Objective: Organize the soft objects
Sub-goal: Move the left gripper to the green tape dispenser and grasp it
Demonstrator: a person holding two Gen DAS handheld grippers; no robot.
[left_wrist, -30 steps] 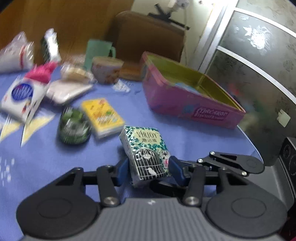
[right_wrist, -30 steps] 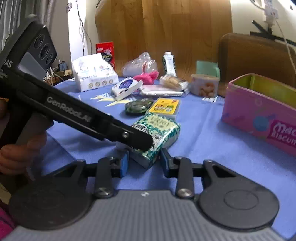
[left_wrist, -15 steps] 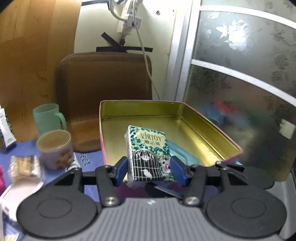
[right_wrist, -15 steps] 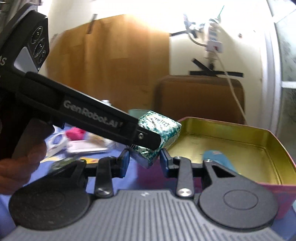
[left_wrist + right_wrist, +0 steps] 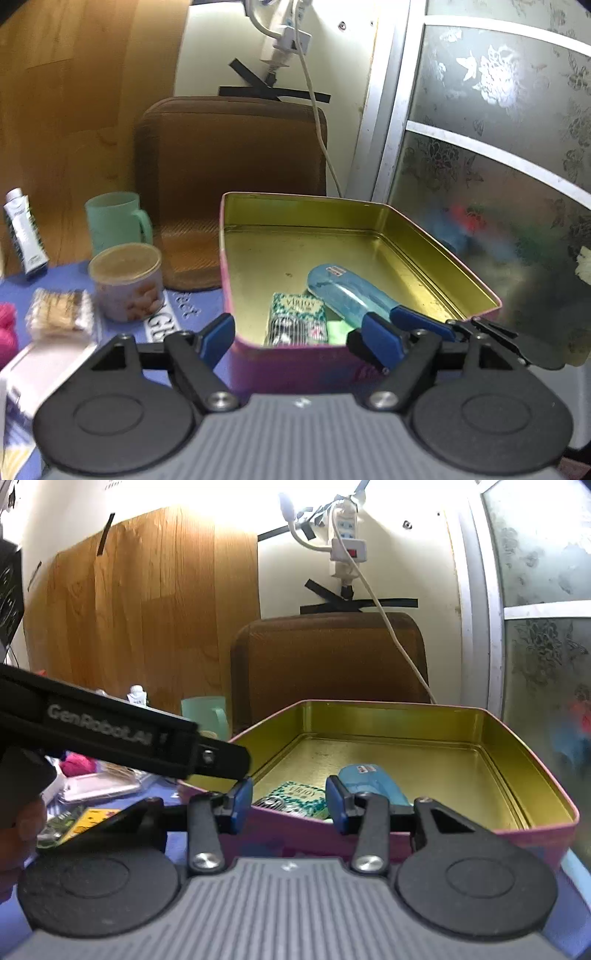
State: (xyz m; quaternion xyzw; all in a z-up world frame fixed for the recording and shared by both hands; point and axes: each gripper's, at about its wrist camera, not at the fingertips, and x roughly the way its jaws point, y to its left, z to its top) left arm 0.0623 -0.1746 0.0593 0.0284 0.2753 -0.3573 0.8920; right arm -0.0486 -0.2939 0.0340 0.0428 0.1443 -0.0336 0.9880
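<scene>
The green Virjoy tissue pack lies in the near end of the pink tin beside a blue pouch, looking light and squashy, best pinched across its short sides, while the left gripper gapes wide and the right gripper hangs part-open, both empty.

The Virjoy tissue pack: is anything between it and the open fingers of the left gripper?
Yes. The Virjoy tissue pack lies inside the pink tin, and the tin's near wall stands between it and the left gripper, whose fingers are open and empty, outside that wall.
</scene>
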